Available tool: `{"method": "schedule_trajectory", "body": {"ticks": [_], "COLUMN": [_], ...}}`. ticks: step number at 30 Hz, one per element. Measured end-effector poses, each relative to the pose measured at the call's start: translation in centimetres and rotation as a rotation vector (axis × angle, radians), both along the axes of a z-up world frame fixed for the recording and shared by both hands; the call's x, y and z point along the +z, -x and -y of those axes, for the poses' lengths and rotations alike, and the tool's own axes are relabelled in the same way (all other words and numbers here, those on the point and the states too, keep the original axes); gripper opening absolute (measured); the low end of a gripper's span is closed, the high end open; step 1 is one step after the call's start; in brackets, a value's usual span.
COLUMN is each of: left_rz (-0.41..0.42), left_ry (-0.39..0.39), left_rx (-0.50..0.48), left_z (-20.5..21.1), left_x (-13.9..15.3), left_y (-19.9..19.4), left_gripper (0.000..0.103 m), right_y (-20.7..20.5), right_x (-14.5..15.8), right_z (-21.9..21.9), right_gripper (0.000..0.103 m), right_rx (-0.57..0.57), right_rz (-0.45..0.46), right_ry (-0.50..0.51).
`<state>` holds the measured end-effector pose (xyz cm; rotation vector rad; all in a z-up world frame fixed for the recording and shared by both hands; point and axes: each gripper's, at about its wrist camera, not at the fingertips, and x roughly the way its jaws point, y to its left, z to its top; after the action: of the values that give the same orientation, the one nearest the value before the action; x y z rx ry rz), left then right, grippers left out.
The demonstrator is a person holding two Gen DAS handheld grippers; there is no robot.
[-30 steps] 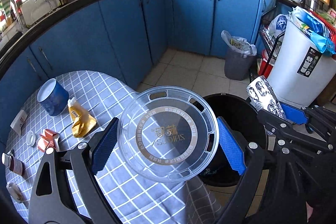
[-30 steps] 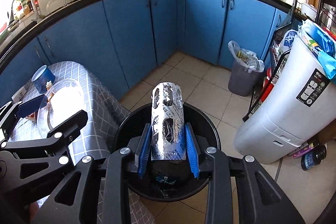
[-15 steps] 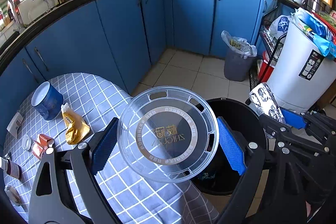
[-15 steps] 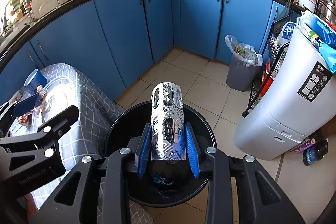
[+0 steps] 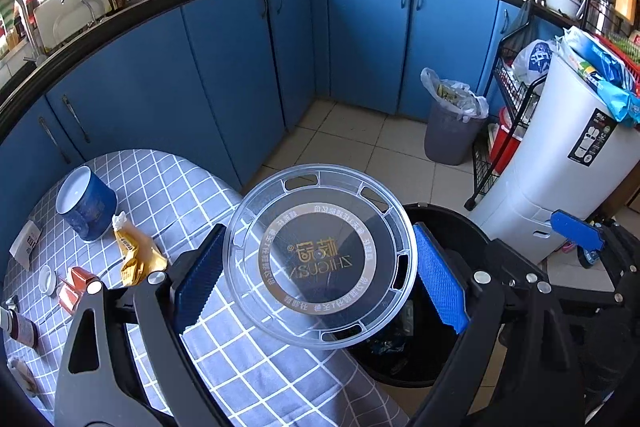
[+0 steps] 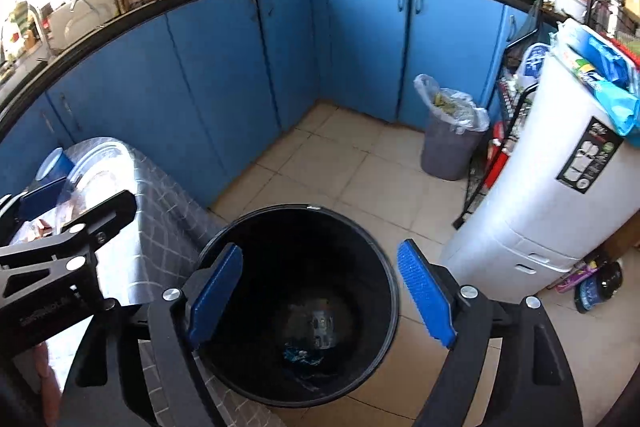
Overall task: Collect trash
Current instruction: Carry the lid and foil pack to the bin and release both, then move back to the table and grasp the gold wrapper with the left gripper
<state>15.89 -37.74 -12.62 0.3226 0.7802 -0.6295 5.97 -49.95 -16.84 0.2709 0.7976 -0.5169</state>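
Note:
My left gripper (image 5: 320,263) is shut on a clear round plastic lid (image 5: 320,251) with a gold ring label, held above the table edge beside the black bin (image 5: 448,235). My right gripper (image 6: 320,291) is open and empty directly over the black bin (image 6: 376,251). A silver blister pack (image 6: 322,323) lies at the bottom of the bin with blue scraps (image 6: 300,355). On the checked tablecloth (image 5: 168,187) lie a yellow wrapper (image 5: 136,255) and small red packets (image 5: 74,285).
A blue mug (image 5: 86,203) stands on the table's far left. A grey lined bin (image 5: 452,127) stands by the blue cabinets (image 5: 240,67). A white appliance (image 5: 560,163) and wire rack (image 5: 516,95) are at the right. Tiled floor lies between.
My right gripper has opened and the silver blister pack has dropped into the black bin. My left gripper still holds the lid and has shifted slightly toward the bin.

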Motion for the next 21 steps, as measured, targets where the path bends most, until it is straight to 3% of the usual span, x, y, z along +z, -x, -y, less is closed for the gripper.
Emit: {"method": "schedule_trajectory", "body": {"ticks": [13, 16, 21], "left_rz": [-0.002, -0.012, -0.024], "left_ry": [0.036, 0.066, 0.074], "left_rx": [-0.049, -0.062, -0.040], "left_z": [1.5, 1.6, 1.3], "left_x": [0.9, 1.3, 1.4], "left_y": [0.9, 1.0, 0.6], "left_gripper": [0.089, 0.100, 0.100], "right_y": [1.0, 1.1, 1.3], "right_x": [-0.6, -0.6, -0.6], "right_z": [0.7, 0.9, 1.1], "right_gripper": [0.078, 0.078, 0.078], "right_rx": [-0.027, -0.029, -0.036], "right_rz": [-0.015, -0.016, -0.020], "right_ry": [-0.008, -0.008, -0.015]}}
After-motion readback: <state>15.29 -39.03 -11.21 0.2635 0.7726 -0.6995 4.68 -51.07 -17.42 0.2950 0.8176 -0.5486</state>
